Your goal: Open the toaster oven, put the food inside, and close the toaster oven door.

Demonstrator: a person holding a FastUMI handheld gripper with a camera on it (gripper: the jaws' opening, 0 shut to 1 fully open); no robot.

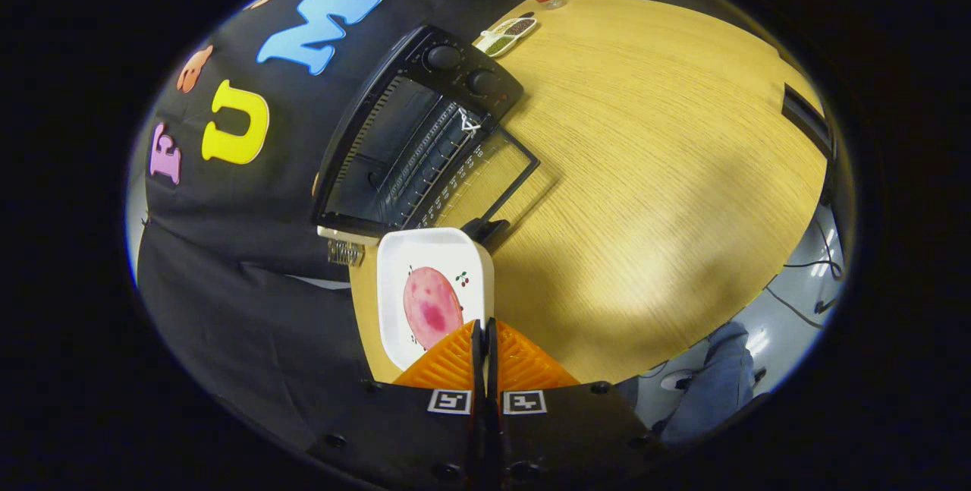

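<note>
Now the white tray with the pink food is held by its near rim in the gripper, orange fingers closed almost together on it. Straight ahead, just beyond the tray's far edge, the toaster oven is seen with its door dropped open onto the counter. Tray's long axis is aimed into the cavity; a forward push is judged to be next.

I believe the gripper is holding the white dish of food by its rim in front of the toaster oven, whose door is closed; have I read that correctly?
Not quite: the door is open. The gripper view shows the toaster oven with its glass door folded down flat toward the table, the rack exposed. The rest holds: the gripper has its jaws pinched on the rim of the white dish, just before the oven.
</note>
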